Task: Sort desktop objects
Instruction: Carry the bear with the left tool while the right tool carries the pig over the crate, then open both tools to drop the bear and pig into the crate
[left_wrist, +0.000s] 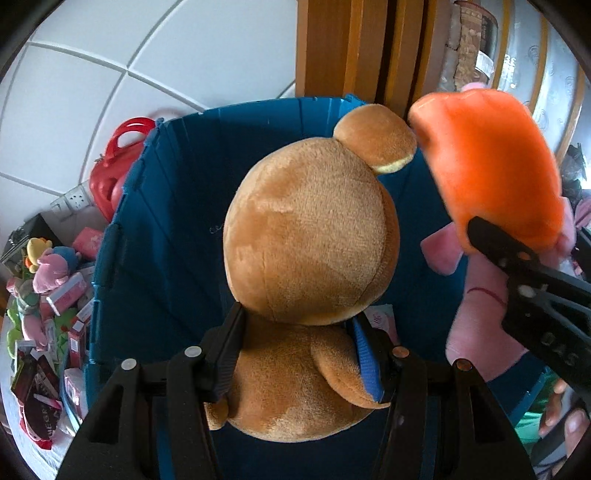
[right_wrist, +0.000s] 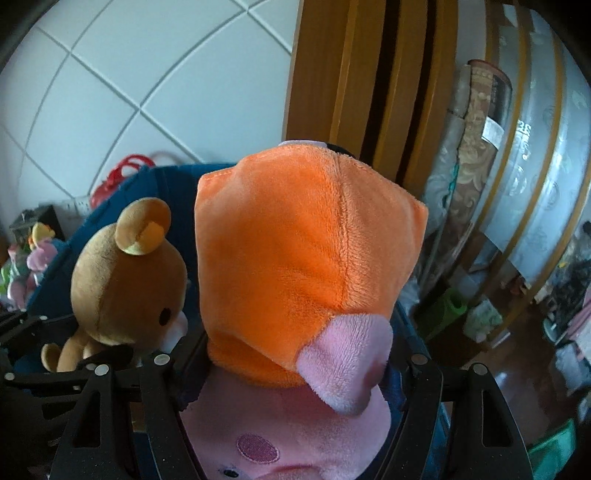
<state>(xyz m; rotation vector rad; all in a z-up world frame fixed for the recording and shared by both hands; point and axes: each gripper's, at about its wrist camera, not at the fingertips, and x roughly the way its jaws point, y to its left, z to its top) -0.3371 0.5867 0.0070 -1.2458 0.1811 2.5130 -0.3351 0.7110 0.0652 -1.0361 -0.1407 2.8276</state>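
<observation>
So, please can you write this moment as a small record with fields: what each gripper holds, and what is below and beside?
left gripper: shut on brown bear plush, held by its body
right gripper: shut on pink plush with orange hood
container: blue bin, behind and below the bear
beside bin: red bag; pile of small toys and boxes
background: white tiled wall

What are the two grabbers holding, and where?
Left gripper squeezes the brown bear around its body; right gripper grips the pink-and-orange plush near its neck.
</observation>
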